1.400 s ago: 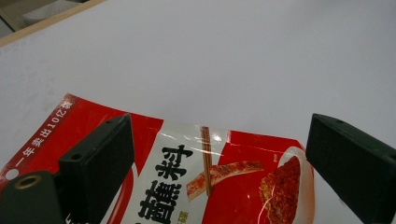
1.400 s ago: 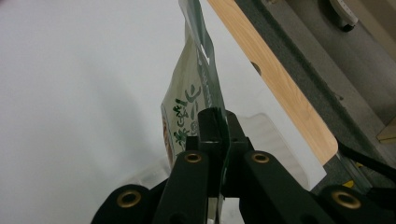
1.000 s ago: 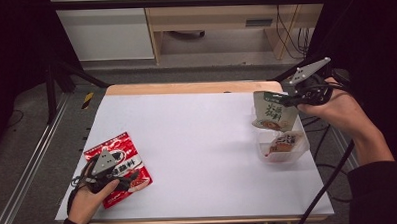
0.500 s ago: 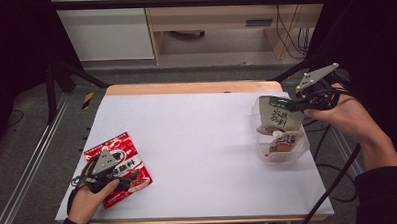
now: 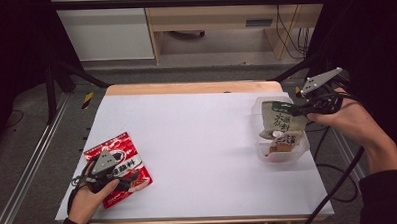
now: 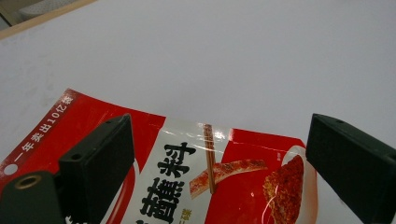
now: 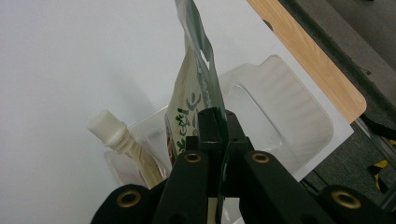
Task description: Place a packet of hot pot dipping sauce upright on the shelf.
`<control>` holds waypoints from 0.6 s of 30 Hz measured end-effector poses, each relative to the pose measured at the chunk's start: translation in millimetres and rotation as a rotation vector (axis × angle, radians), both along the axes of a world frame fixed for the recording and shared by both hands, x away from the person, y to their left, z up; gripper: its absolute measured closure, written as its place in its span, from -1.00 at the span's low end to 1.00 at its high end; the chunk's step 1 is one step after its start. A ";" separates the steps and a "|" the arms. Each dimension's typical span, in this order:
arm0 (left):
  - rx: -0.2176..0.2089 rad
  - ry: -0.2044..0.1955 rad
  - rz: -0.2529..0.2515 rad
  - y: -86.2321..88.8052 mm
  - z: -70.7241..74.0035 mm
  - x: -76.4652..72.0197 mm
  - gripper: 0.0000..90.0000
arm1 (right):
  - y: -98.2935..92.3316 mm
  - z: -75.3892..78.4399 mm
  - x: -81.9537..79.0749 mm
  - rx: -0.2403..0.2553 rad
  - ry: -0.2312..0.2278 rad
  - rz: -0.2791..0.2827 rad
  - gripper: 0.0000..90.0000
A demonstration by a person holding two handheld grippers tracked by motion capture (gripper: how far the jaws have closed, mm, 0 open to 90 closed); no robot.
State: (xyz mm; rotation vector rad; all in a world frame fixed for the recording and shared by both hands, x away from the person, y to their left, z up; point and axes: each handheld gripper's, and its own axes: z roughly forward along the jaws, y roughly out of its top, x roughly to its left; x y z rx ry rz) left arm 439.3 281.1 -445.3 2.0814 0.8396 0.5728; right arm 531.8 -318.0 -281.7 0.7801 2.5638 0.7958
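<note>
Pouch (image 5: 282, 121), cream and green with a white screw cap (image 7: 108, 128) at its low end, hangs above the clear plastic tray (image 5: 283, 150) near the right edge of the desk (image 5: 202, 142), its lower part dipping into the tray. The right gripper (image 5: 300, 108) has its fingers (image 7: 212, 128) closed tight on the pouch's top edge, the thin film pinched flat between them. Inside the tray, under the pouch, lies something reddish-brown that is too small to make out. The tray's open lid lies flat just behind it, toward the far wooden edge of the desk. The right hand (image 5: 344, 118) reaches in from beyond the desk's right side, with the grey plate of the gripper tilted upward.

Left of the tray the white desk top is bare across its whole middle. Well apart from the tray, near the front left corner, a red snack packet (image 5: 119, 167) lies flat. The left gripper (image 5: 123, 180) rests over the packet, its fingers (image 6: 100, 158) spread wide, one over the packet's red left part and the other by its right edge, closed on nothing. The left hand (image 5: 89, 196) comes in from the front edge of the desk, wrapped around the gripper's body.
</note>
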 end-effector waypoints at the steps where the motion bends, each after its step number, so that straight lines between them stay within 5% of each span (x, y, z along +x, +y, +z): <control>1: 0.000 0.000 0.000 -0.3 -0.1 0.0 -0.83 | -0.2 -0.5 -0.2 0.001 0.000 -0.005 1.00; 18: 0.003 0.000 -0.007 -0.4 0.0 -0.3 -0.83 | 2.9 -29.4 5.8 0.002 0.033 -0.004 1.00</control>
